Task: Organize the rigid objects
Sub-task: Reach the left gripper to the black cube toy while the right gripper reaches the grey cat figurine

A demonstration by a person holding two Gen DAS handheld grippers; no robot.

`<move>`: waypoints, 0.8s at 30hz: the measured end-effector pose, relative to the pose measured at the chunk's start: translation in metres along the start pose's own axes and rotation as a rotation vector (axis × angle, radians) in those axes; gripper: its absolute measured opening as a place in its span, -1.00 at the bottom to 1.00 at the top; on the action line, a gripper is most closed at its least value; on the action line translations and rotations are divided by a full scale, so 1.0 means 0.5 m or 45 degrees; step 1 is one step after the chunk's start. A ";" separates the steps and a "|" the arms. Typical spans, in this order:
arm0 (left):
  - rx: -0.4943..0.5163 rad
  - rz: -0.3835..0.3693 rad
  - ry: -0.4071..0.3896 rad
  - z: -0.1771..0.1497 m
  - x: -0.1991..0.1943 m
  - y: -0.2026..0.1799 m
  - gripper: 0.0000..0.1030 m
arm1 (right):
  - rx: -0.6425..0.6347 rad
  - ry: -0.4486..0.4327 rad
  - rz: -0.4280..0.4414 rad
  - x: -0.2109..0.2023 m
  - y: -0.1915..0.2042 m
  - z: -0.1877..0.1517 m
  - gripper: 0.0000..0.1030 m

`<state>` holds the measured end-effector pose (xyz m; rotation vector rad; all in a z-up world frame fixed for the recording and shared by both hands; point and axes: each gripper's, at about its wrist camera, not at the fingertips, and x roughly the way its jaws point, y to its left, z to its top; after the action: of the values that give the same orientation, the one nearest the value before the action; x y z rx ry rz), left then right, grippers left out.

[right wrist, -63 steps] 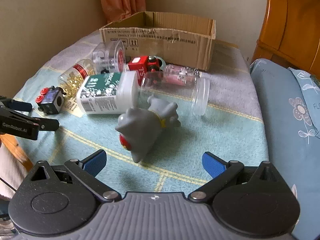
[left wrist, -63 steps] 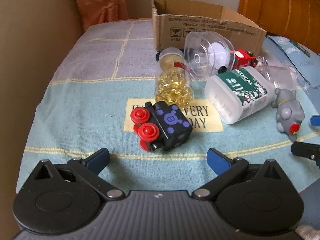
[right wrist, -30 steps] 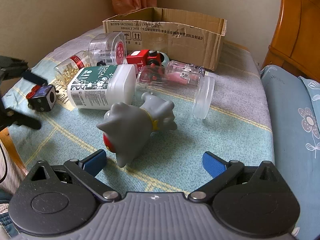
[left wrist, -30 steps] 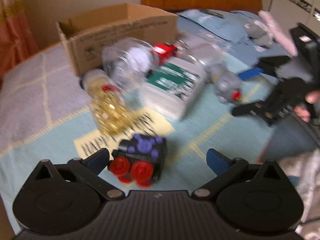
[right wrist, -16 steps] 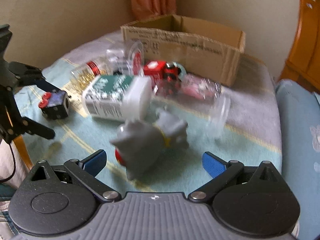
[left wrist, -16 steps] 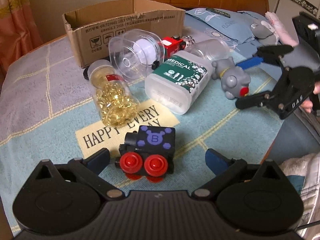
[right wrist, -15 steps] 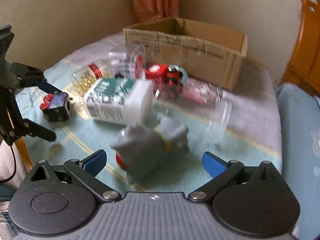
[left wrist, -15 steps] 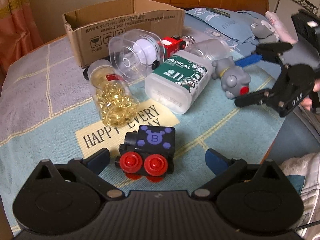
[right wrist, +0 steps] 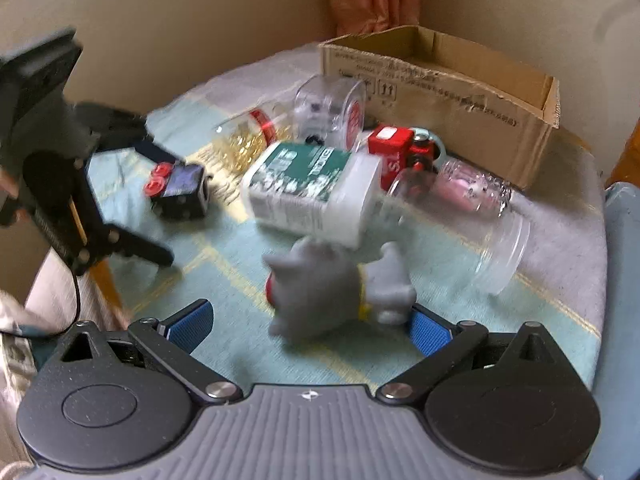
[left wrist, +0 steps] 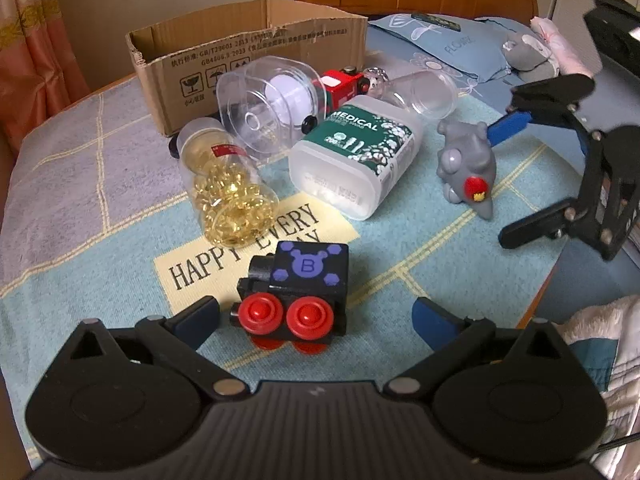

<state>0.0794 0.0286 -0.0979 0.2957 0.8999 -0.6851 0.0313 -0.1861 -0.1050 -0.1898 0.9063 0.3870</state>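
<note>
My right tongs (right wrist: 310, 326) have closed in on the grey toy (right wrist: 336, 288) before the box (right wrist: 440, 100), wide around it; left tongs (left wrist: 316, 316), wide, frame the black train (left wrist: 296, 292).

Matt cardboard box (left wrist: 256, 40) upper left; glossy clear plastic jar (left wrist: 266, 110); woven cloth cover (left wrist: 80, 216); smooth grey rubbery toy (left wrist: 466, 168).

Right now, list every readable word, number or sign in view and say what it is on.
"HAPPY EVERY", second line half hidden: cream patch on the blue tablecloth.
"B": black toy train block with red wheels.
"MEDICAL", "200": white tub with green label.
"GB/T29601 2013", fragile pictograms: brown cardboard box; other print unreadable.
</note>
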 end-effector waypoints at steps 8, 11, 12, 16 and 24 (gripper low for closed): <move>0.000 0.034 -0.035 -0.010 -0.001 -0.008 0.98 | 0.063 0.000 -0.068 0.032 -0.013 -0.011 1.00; -0.006 0.039 -0.047 -0.012 -0.001 -0.008 0.99 | 0.060 -0.046 -0.070 0.034 -0.019 -0.015 1.00; -0.010 0.041 -0.051 -0.012 0.000 -0.008 0.99 | 0.056 -0.068 -0.069 0.036 -0.019 -0.017 1.00; -0.006 0.040 -0.051 -0.013 0.000 -0.008 0.99 | 0.039 -0.109 -0.059 0.038 -0.021 -0.019 1.00; -0.027 0.041 -0.041 -0.002 0.005 -0.003 0.95 | 0.001 -0.112 -0.032 0.044 -0.023 -0.008 1.00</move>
<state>0.0787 0.0269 -0.1004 0.2795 0.8693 -0.6485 0.0453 -0.1927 -0.1251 -0.1820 0.8168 0.3690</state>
